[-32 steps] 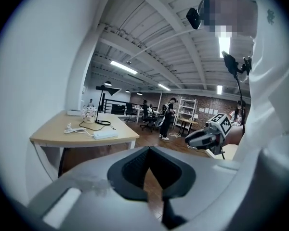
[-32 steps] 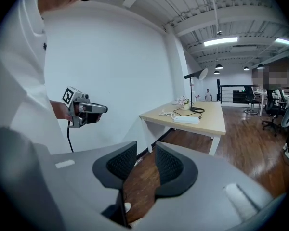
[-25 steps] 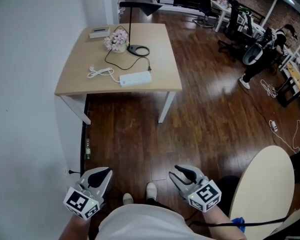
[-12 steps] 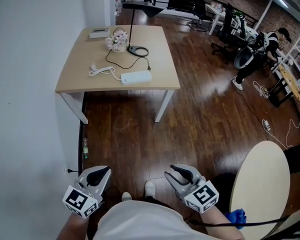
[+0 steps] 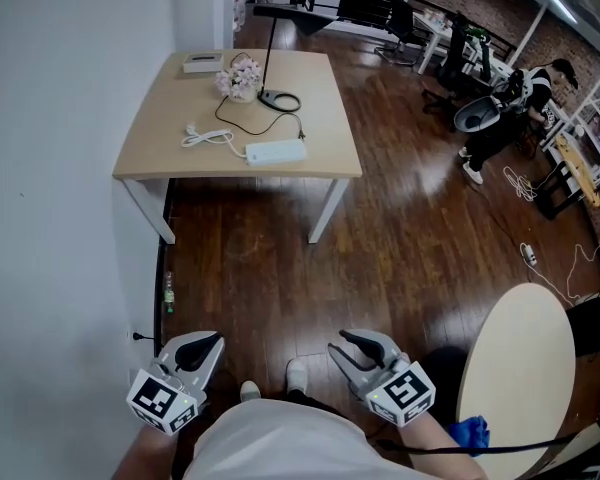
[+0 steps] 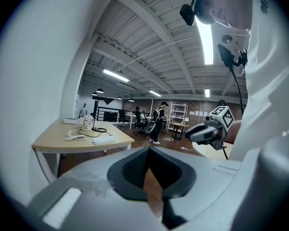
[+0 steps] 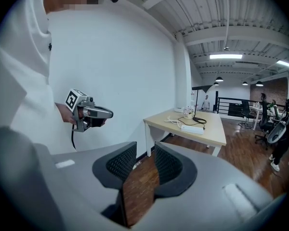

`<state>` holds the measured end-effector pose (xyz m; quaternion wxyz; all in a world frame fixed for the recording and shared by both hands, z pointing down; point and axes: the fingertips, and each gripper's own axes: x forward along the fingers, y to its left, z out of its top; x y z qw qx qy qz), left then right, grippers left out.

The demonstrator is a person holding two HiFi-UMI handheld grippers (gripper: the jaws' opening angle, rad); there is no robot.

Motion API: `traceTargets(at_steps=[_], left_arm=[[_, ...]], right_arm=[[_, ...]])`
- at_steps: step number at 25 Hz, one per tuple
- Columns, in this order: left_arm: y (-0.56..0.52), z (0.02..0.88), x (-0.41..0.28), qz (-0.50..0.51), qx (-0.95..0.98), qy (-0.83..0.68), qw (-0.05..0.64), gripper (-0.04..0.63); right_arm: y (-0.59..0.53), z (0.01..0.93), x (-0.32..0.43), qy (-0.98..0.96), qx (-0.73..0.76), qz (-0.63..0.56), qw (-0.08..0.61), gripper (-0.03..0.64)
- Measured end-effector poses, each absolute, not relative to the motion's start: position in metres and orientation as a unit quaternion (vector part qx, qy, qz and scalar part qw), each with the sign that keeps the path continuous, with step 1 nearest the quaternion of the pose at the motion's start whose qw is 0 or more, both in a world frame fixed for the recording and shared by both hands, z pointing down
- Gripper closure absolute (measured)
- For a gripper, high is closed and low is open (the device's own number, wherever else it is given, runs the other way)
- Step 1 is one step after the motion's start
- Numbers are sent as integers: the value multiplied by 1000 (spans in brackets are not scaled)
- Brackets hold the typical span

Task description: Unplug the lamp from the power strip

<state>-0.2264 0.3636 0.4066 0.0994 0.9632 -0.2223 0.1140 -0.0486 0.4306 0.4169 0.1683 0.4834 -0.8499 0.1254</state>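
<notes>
The table (image 5: 160, 138) stands in the upper left of the frame. On it, the lamp (image 5: 288, 12) rises upright at the far edge. The power strip (image 5: 276, 152) lies near the front edge, long axis left to right, and the lamp cord enters its right end. At the bottom of the frame, the left gripper (image 5: 212, 340) is pressed together and empty. The right gripper (image 5: 342, 344) is slightly spread and empty.
</notes>
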Motion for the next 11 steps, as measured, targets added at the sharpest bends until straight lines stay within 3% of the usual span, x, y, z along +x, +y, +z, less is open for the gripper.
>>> traceTargets(at_steps=[11], left_arm=[[360, 410, -210, 118, 962, -225, 102, 589]], right_arm=[[425, 419, -31, -851, 482, 121, 171, 499]])
